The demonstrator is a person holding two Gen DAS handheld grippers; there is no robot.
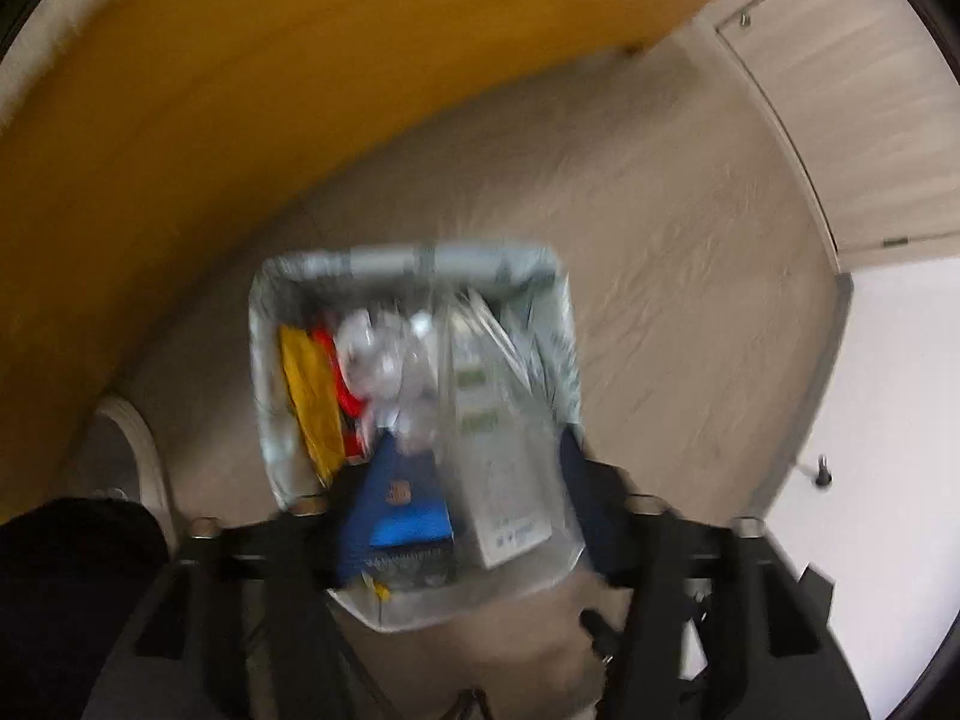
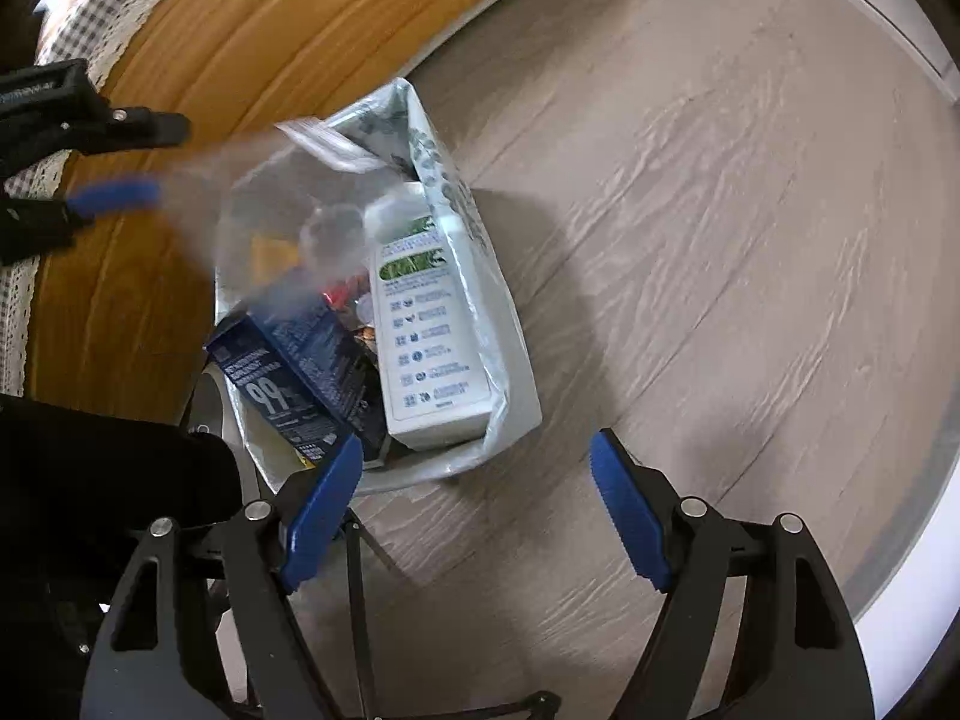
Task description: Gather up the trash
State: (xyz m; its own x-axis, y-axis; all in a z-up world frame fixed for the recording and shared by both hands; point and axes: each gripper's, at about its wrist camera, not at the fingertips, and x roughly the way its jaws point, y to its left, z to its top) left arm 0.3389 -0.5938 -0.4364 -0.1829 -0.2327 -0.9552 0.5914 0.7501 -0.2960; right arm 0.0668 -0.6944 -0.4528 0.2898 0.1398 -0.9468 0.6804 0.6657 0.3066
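Observation:
A bin lined with a pale printed bag stands on the floor. In it lie a white box with green print, a dark blue box, and yellow, red and crumpled white scraps. My left gripper hangs above the bin with its jaws apart. A blurred sheet of clear plastic floats just off its fingertips, over the bin's mouth. Whether the sheet still touches a pad I cannot tell. My right gripper is open and empty, above the floor by the bin's near rim.
A wooden furniture side topped with checked, lace-edged cloth runs along the left of the bin. A person's dark trouser leg and pale shoe stand beside it. Wood-look floor spreads right toward a white wall.

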